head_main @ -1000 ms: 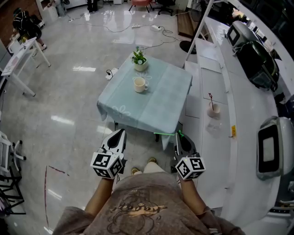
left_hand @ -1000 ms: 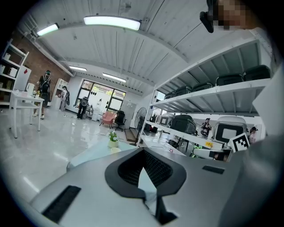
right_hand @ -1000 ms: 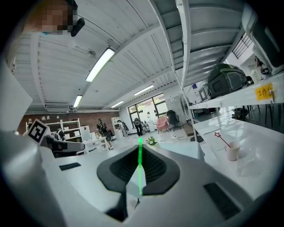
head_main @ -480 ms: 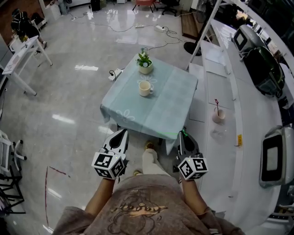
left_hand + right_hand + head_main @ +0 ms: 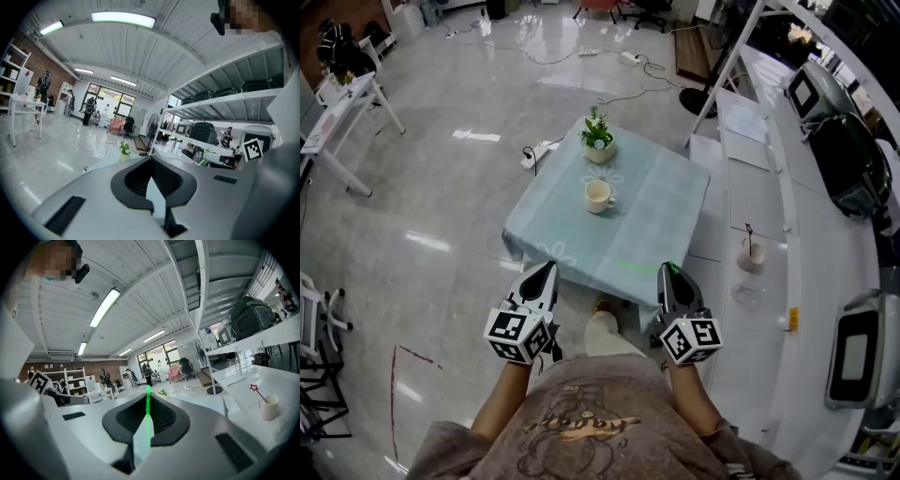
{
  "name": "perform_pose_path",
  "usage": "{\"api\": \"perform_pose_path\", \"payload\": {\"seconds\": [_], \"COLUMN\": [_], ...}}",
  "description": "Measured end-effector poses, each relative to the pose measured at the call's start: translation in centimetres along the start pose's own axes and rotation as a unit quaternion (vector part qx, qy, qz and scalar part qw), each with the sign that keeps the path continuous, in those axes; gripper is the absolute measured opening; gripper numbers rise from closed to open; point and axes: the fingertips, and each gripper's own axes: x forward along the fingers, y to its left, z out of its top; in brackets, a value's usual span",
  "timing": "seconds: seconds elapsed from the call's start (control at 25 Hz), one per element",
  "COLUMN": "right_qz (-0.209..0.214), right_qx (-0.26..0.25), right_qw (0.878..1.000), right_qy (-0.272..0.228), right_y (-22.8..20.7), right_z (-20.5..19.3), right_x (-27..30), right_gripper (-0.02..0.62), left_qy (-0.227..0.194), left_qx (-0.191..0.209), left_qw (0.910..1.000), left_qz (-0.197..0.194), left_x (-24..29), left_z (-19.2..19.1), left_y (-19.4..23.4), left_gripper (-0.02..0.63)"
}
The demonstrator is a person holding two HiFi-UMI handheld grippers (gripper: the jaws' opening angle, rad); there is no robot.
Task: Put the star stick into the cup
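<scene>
the right claw [image 5: 667,270] is closed on a thin green stick [image 5: 148,413] at the near right corner of the table [image 5: 656,216]; the left claw [image 5: 546,272], closed and empty, hangs at the near edge towards the left corner. the cup [image 5: 598,195] stands near the table's centre, with a potted plant [image 5: 599,141] at the far corner. a second cup [image 5: 751,255] holding a red star stick [image 5: 749,232] stands on the white shelf [image 5: 741,187] beside the table's right edge.

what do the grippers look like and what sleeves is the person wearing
The left gripper and right gripper match: grey shells tapering to pointed jaws lined with black ribbed pads, each with a white cube of black square markers at the back. The shirt is brown-grey, short-sleeved, printed.
</scene>
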Motion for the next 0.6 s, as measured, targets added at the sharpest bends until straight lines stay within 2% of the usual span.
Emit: {"api": "perform_pose_path", "payload": {"seconds": [0.6], "right_qz": [0.053], "right_qx": [0.012], "right_qw": [0.998], "right_qy": [0.013], "right_y": [-4.3], "right_z": [3.5], "right_x": [13.4], "right_gripper": [0.020], "left_qy": [0.004], "left_qx": [-0.002], "left_qw": [0.9989], "left_qz": [0.047], "left_x": [10.2], "left_z": [4.2], "left_y": [4.4], "left_gripper": [0.020]}}
